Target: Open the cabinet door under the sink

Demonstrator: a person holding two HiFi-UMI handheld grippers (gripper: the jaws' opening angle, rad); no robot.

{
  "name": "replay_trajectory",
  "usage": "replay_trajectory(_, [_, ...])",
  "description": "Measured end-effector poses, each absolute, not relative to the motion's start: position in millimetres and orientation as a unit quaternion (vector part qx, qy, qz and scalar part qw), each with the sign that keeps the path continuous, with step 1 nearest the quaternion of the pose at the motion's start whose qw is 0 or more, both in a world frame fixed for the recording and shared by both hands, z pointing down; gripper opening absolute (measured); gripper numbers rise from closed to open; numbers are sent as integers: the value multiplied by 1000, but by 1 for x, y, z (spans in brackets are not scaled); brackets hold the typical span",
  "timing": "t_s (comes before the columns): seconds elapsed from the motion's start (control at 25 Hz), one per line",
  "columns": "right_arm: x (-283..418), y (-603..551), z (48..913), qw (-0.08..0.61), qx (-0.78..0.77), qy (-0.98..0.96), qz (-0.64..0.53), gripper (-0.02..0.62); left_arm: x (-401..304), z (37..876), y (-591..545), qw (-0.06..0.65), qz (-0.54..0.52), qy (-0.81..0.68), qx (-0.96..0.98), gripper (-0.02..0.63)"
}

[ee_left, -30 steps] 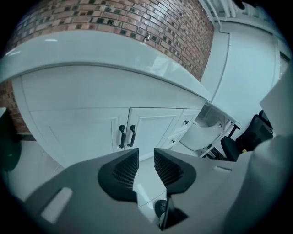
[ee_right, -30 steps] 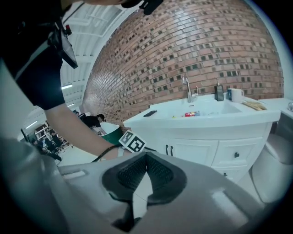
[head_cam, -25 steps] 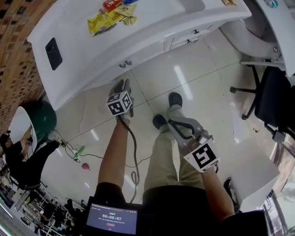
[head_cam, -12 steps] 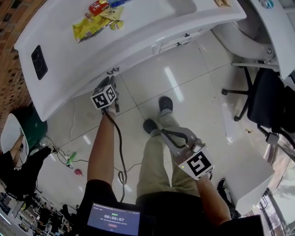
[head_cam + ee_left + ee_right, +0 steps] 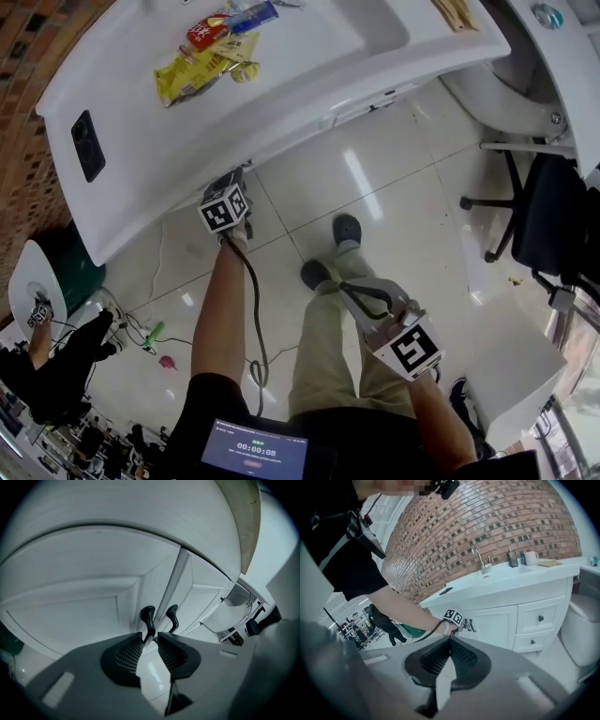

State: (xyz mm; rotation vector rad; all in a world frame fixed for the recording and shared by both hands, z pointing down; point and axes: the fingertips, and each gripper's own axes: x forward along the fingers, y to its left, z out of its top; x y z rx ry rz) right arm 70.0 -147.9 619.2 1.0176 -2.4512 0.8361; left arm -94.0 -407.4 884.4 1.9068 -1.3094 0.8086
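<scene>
Left gripper point(image 5: 234, 185) sits hard up against the front of the white vanity point(image 5: 281, 94) in the head view, just under the counter's overhang and well to the left of the sink basin point(image 5: 375, 23). The right gripper point(image 5: 356, 291) hangs over the person's legs, well apart from the cabinet. Snack packets point(image 5: 199, 66) and a flat dark object point(image 5: 87, 145) lie on the counter, and an office chair point(image 5: 553, 211) stands off to the right. The person's own shoes point(image 5: 347, 228) are the nearest thing to the door's swing path, and I judge they may have to step back. In the left gripper view, the jaws stand a little apart with the lower end of the left handle point(image 5: 148, 619) between their tips, and the second handle point(image 5: 172, 616) is just beside it across the seam. The left cabinet door point(image 5: 70, 616) and its neighbour point(image 5: 206, 597) both lie flush and closed. So the reach looks done, while the clamp and the whole pull are left to do. In the right gripper view, that gripper's jaws meet at the tips with nothing between them. It looks across at the vanity, with its faucet point(image 5: 480, 564), a mug point(image 5: 530, 557) and the two drawers point(image 5: 548, 616) at the right end.
</scene>
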Motion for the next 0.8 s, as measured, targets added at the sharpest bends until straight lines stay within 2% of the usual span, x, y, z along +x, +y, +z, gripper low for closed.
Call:
replay_trajectory(0.44, [48,-188,645,145,366,-854,339,-8,-98,887,-409,312,344,-494,735,73])
replay_trajectory(0.8, [33,-170,647,163,323,-865,347,-8,-94,888,-370,294,375,-459,750,66])
